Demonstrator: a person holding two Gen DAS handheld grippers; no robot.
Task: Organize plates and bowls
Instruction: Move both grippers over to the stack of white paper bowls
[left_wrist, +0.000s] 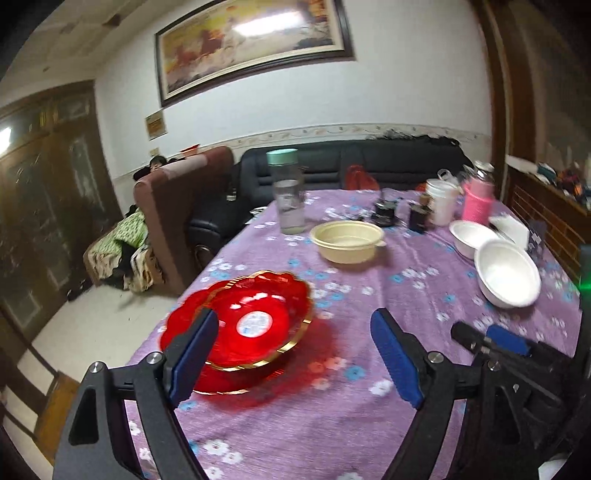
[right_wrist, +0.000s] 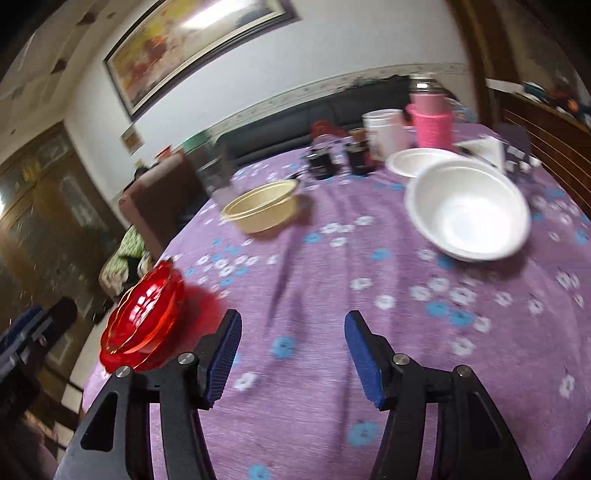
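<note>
Left gripper (left_wrist: 295, 354) wide, empty, just right of stacked red plates (left_wrist: 243, 325). Right gripper (right_wrist: 293, 354) wide, empty; approach large white bowl (right_wrist: 467, 216) rim-first, pinch lightly.

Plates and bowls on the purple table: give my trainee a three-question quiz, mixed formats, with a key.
1. True or false: the left gripper is shut on the red plates.
2. Which dish lies nearest the right gripper? A) cream bowl B) near white bowl C) red plates
3. Fill in: the red plates number ___ and are stacked.

Key: 1 false, both grippers are open and hold nothing. 2 C. 3 two.
</note>
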